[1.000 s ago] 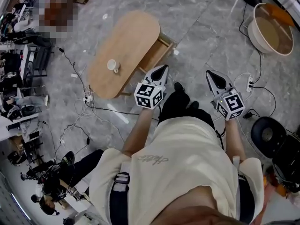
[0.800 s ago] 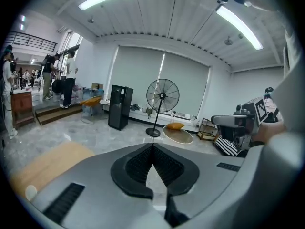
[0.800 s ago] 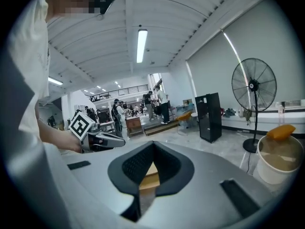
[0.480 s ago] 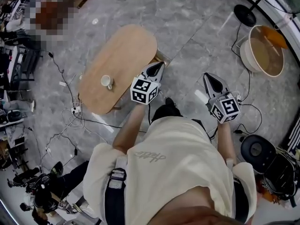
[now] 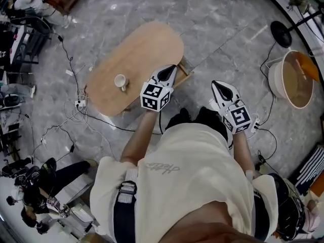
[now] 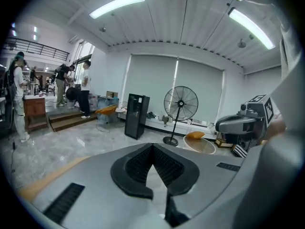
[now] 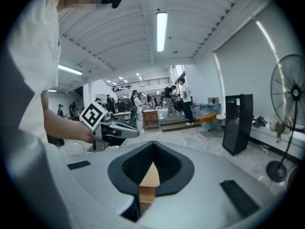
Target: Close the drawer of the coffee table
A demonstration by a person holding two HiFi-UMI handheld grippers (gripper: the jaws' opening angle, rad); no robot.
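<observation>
An oval wooden coffee table (image 5: 136, 54) stands on the grey marble floor, with a white cup (image 5: 121, 81) on its near end. A short length of its drawer (image 5: 183, 71) sticks out at the table's right side. My left gripper (image 5: 171, 70) is shut and empty, and its tip lies over the drawer's front in the head view. My right gripper (image 5: 214, 85) is shut and empty over the floor, right of the drawer. In the left gripper view the left gripper (image 6: 152, 147) points across the room. Wood (image 7: 150, 178) shows under the right gripper (image 7: 153, 144).
A round tan tub (image 5: 296, 80) and a fan base (image 5: 281, 33) stand to the right. Cables and a power strip (image 5: 79, 104) lie on the floor left of the table. A black tower (image 6: 136, 116) and a standing fan (image 6: 180, 104) are farther off, with people at the back.
The head view has shifted and the table sits nearer the middle. Less of the drawer shows than a second ago. Both grippers have stayed shut, the left one close over the drawer.
</observation>
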